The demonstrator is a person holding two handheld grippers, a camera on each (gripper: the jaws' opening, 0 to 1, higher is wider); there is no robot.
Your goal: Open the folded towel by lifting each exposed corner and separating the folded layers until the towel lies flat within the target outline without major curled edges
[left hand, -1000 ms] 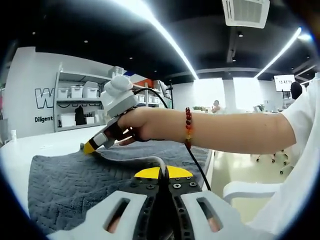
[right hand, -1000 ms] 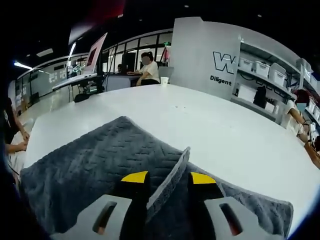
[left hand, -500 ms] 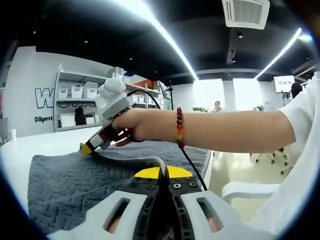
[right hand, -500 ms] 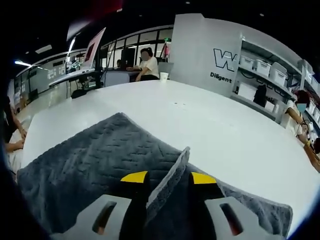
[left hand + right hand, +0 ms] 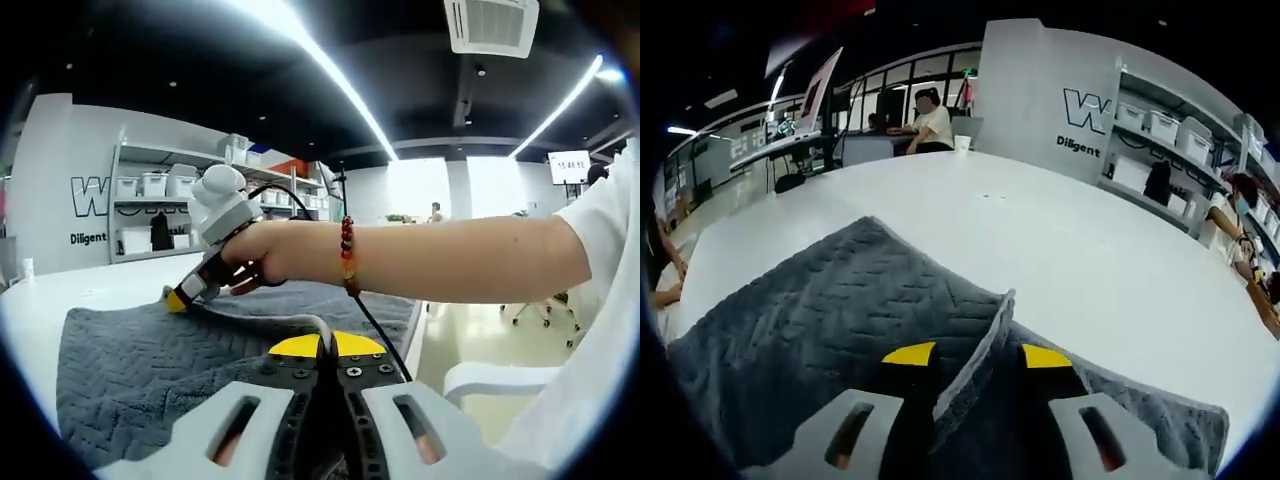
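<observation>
At the bottom of the right gripper view, the right gripper point(image 5: 965, 356) has its yellow-tipped fingers point(image 5: 908, 354) pinched on a raised fold of the grey towel point(image 5: 830, 310); the edge stands up between them and runs toward the middle of the frame. In the left gripper view the left gripper point(image 5: 326, 346) sits at the bottom centre with its fingers pressed together; a thin pale edge curves just above the tips, but I cannot tell whether any cloth is caught between them.

Beyond the fingers, the towel spreads across the lower half of both views on the white surface point(image 5: 1090, 260). It looks doubled: a top layer lies over a lower one that shows at the lower right of the right gripper view. In the left gripper view a person's hand point(image 5: 262, 258), left of centre, holds the right gripper down at the towel's far edge.

No outline is visible on the surface. As I judge it, the unfolding is at an early stage: a layer is gripped, but it has yet to be drawn open and smoothed flat.

Farther off, shelves with bins point(image 5: 1160, 135) stand at the upper right.
</observation>
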